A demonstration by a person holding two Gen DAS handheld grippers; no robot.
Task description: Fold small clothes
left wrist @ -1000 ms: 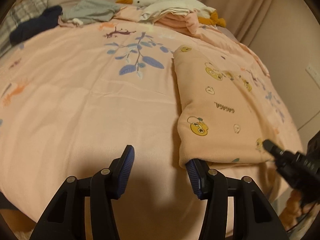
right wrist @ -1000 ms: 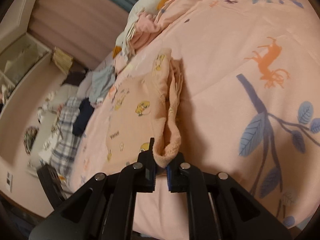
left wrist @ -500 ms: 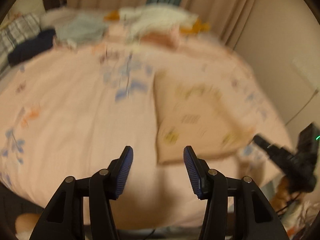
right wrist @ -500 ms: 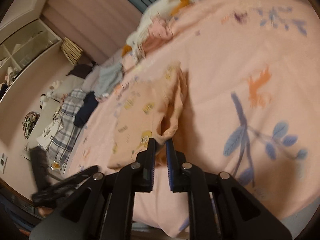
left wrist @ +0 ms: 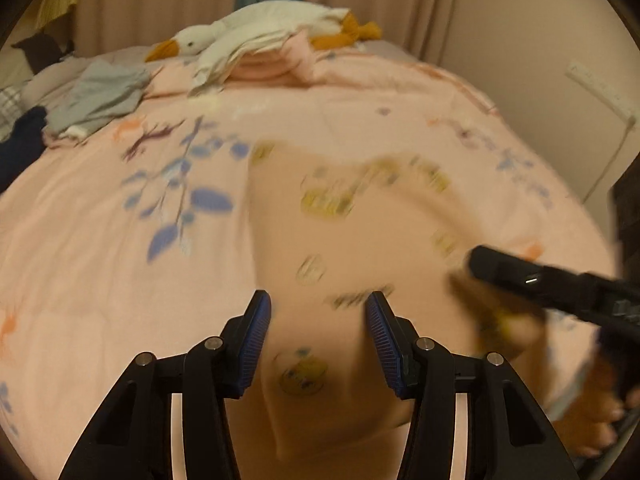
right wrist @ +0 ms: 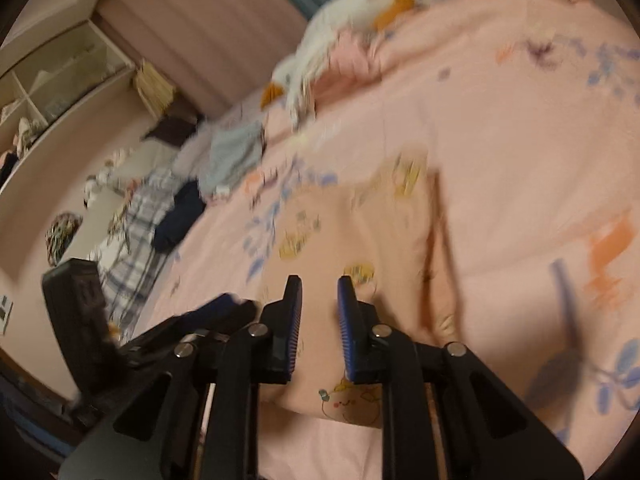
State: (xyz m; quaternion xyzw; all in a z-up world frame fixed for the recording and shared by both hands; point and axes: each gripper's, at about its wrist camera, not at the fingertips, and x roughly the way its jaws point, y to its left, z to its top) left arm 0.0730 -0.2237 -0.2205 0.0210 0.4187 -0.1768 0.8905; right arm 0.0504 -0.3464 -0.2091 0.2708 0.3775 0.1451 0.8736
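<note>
A pink bedspread (left wrist: 100, 280) printed with blue leaves and orange animals fills most of both views. On its near right part, by the bed's near edge, lies the peach garment (left wrist: 340, 248) with yellow cartoon prints, folded into a long panel that runs from the near edge toward the middle of the bed; motion blur smears its pattern. At the far side a white plush goose (left wrist: 256, 32) with an orange beak rests on a stack of pink fabric. To the far left sit a grey-blue garment (left wrist: 100, 96) and a dark navy one (left wrist: 20, 144).

The left gripper (left wrist: 318, 344) hangs over the garment's near end, its blue pads spread apart with nothing pressed between them. The right gripper (right wrist: 318, 328) hovers over the same garment; its jaws are opening, a clear gap shows between the pads, and no cloth is pinched there.
</note>
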